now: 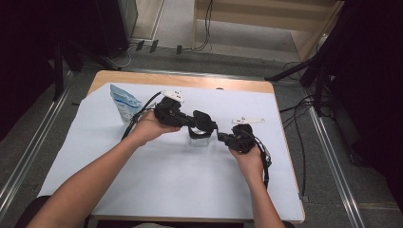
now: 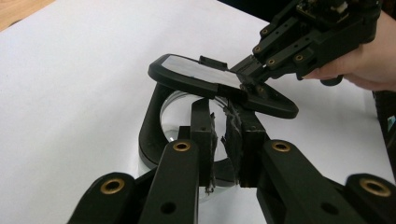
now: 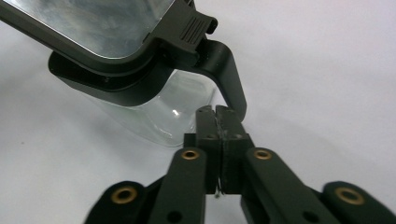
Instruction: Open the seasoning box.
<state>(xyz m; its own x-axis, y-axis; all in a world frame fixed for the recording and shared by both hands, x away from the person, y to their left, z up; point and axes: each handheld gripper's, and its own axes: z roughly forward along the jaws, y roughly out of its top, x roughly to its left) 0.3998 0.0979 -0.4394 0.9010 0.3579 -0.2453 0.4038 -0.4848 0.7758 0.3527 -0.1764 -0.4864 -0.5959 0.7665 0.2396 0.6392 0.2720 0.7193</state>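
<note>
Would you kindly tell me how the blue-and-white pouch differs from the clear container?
The pouch is opaque blue and white; the container is clear with a black lid. The pouch stands untouched at back left; the container sits between the left claw and right claw. Both rest on the white sheet.

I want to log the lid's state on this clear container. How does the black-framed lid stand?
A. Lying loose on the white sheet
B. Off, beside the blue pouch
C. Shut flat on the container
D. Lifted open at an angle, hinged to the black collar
D: in the left gripper view the lid tilts up off the clear container, joined to its black collar, with the right gripper at the lid's edge.
</note>
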